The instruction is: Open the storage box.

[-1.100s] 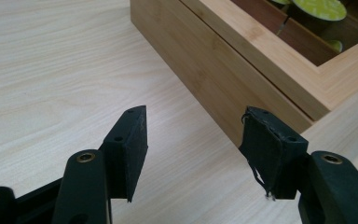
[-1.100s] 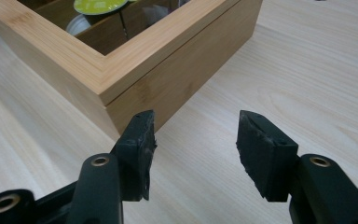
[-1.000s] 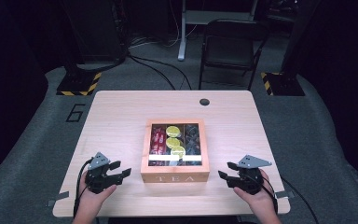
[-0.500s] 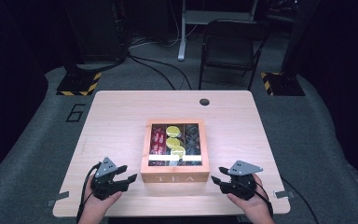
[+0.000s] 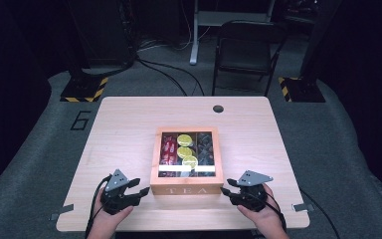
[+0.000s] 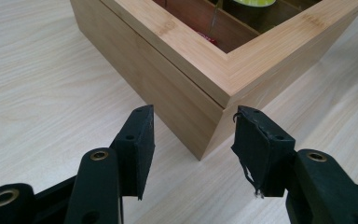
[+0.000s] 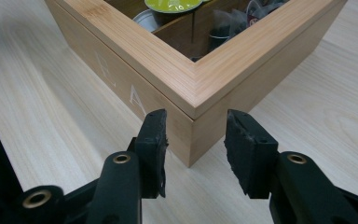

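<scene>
- The left tool (image 5: 142, 191) is aimed at the tea box's (image 5: 186, 189) near left corner, jaws just narrowed, nothing gripped.
- The right tool (image 5: 225, 191) is likewise placed at the near right corner, jaws closing, untouched.

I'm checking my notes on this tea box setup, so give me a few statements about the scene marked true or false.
1. The wooden tea box stands on the table with its lid shut. True.
2. The left gripper is clamped on a front corner of the box. False: its jaws have been closing, but each stands clear of the corner.
3. The right gripper points at the other front corner of the box. True.
4. Yellow-green round capsules lie in the box's left compartment. False: they lie in the middle one; red packets fill the left.
5. A chair stands beyond the table. True.
</scene>
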A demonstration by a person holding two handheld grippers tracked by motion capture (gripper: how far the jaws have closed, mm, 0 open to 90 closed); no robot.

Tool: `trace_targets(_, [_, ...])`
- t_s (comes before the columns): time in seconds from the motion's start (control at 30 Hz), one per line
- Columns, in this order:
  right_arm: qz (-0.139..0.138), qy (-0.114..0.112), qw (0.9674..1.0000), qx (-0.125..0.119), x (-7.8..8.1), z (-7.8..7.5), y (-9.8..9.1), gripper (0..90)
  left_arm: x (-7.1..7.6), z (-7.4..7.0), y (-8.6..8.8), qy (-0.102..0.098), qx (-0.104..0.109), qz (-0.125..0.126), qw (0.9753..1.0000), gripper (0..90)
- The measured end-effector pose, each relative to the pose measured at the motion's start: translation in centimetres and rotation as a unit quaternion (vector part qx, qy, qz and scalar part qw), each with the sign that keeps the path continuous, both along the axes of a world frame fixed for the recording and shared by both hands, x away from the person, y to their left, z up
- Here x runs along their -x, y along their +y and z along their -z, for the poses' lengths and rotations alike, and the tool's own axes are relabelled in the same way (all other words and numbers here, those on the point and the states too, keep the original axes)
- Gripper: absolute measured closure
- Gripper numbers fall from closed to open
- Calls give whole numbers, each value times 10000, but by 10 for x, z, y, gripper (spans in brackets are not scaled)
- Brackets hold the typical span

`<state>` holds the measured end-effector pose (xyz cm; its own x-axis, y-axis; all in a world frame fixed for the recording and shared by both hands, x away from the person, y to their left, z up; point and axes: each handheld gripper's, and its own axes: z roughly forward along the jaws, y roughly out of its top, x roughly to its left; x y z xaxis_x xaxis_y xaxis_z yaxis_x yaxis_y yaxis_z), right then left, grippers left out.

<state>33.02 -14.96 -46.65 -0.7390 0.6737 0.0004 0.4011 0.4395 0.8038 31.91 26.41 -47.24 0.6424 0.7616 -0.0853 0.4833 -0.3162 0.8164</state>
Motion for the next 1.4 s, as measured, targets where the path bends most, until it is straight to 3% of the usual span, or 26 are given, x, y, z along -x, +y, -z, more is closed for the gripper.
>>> trace_targets(0.1, [-20,12,10000,-14,-1,1,2,604,-1,2,-1,14,55,5,10000,490])
trace_targets(0.3, [-41,-25,10000,52,-2,2,2,614,0,4,-4,-27,-41,66,10000,521])
trace_targets(0.57, [-127,7,9998,126,-6,5,6,639,-5,9,-13,138,13,183,9997,565])
trace_targets(0.87, [-89,8,9999,88,-8,7,7,659,-6,10,-22,34,-140,274,9995,585])
trace_targets(0.97, [-75,5,9999,100,-8,7,9,646,-6,10,-23,15,-21,202,9998,584])
trace_targets(1.13, [-53,31,10000,32,-9,7,9,635,-5,8,-25,-99,-65,146,9998,575])
trace_targets(1.23, [-38,42,10000,46,-9,6,9,633,-5,7,-25,-100,13,143,9998,534])
trace_targets(1.33, [-41,27,10000,74,-9,6,10,619,-5,2,-25,-233,264,77,9994,499])
trace_targets(1.4, [-21,19,9999,99,-9,6,10,610,-7,1,-24,-227,295,95,9993,502])
